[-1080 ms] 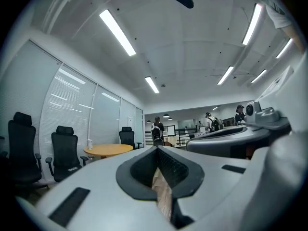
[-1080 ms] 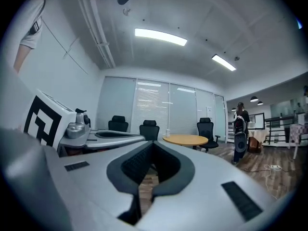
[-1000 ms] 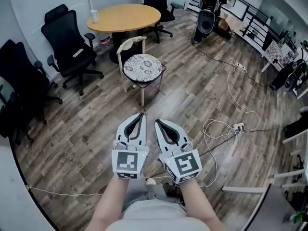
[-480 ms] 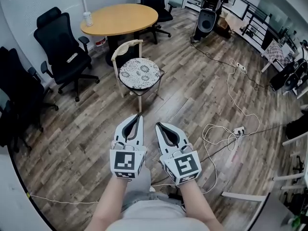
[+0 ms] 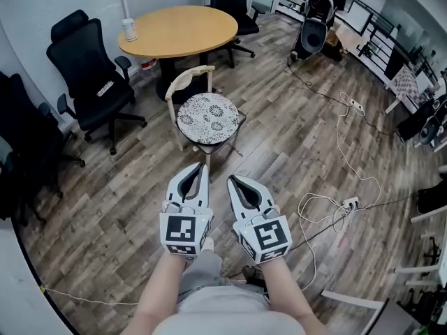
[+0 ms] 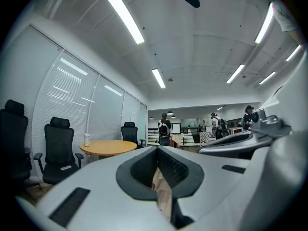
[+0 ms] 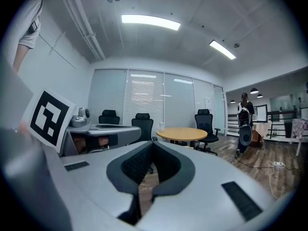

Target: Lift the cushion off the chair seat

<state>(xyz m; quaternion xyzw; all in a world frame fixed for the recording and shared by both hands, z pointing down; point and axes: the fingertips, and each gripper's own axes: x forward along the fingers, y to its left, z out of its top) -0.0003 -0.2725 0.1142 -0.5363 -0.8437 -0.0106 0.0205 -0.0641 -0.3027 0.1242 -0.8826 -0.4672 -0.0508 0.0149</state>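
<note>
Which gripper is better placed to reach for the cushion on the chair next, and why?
Left, probably. The left gripper points straight at the cushion and sits nearer it; the right gripper is offset sideways. Both are shut and empty.

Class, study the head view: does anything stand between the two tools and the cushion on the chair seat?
Nothing visible does. Only bare wooden floor separates the left tool and right tool from the cushion; the chair backrest curves round its far side.

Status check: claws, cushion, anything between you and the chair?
Left claw and right claw shut, both empty, side by side short of the chair. Cushion flat on the seat, untouched. Only wood floor in between.
</note>
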